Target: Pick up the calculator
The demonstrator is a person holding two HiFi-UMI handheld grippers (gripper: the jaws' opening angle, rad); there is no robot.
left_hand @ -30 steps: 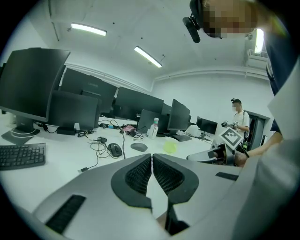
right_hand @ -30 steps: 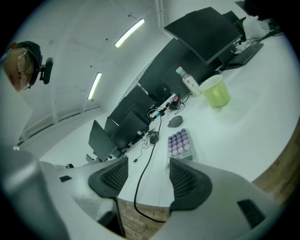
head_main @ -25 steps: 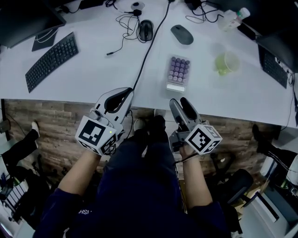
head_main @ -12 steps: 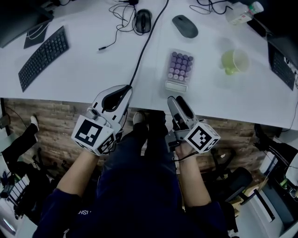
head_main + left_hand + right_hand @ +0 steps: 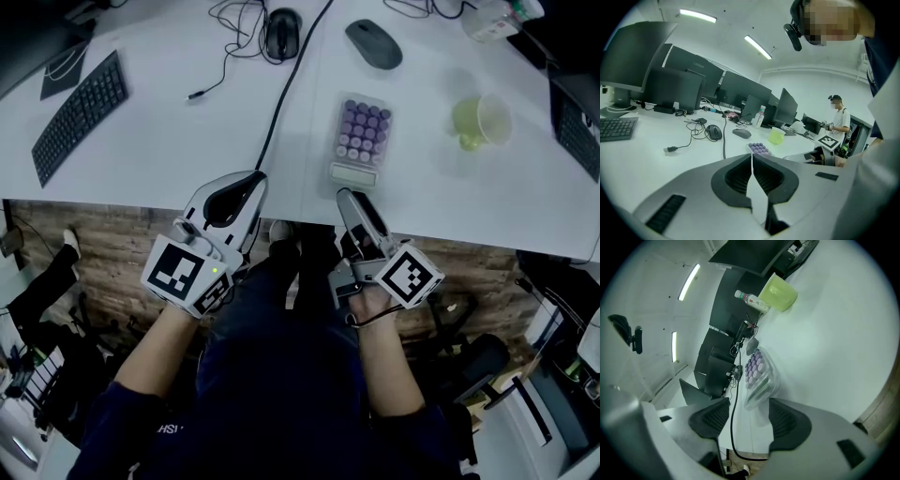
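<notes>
Just ahead of the right gripper (image 5: 348, 197) lies the calculator (image 5: 359, 141), a pale, clear-cased slab with rows of purple keys, flat on the white desk (image 5: 169, 159) near its front edge, display end towards the person. In the right gripper view the calculator (image 5: 757, 373) sits straight in line with the gap of the right gripper (image 5: 749, 404): the two jaws stand well apart and hold nothing, and the calculator's near end lies just beyond their tips, not between the pads. The left gripper (image 5: 253, 180) hovers at the desk's front edge, to the left of the calculator and apart from it; in its own view the left gripper (image 5: 751, 157) has its jaws pressed together with nothing between them. A black cable (image 5: 281, 103) runs from the desk edge between the two grippers up towards the back of the desk. To the right of the calculator a light green cup (image 5: 481, 120) lies on its side. Beyond the calculator is a grey mouse (image 5: 373, 44), and left of that a black mouse (image 5: 282, 33) with a tangle of cord. A black keyboard (image 5: 78, 114) lies slantwise at the far left. Dark monitors (image 5: 675, 84) line the back of the desk, and another person (image 5: 839, 123) in a white shirt stands far off at the right.
</notes>
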